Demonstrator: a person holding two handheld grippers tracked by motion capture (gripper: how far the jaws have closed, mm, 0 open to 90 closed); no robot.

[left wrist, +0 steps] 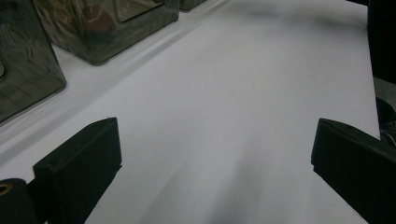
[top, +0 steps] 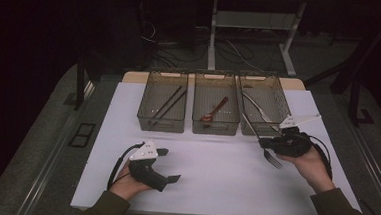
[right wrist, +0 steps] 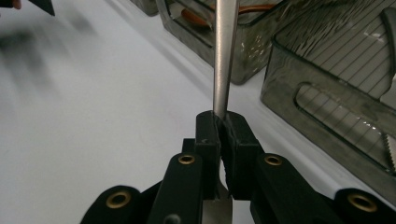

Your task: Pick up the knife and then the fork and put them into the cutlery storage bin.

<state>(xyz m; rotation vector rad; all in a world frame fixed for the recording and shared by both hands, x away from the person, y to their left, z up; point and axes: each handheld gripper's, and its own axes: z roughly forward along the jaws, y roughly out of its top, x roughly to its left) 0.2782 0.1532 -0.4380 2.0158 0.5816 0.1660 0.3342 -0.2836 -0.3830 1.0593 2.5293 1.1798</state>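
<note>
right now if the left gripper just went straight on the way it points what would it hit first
Probably nothing soon: the left gripper, jaws open, points across the bare white table. The bins sit off to the side of its line. Farther on, depth is hard to judge.

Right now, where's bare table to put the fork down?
Bare white table lies open between the left gripper and the right gripper, in front of the three bins. The strip left of the left bin is bare too. Crowded: the right bin's front, where the held fork sits.
</note>
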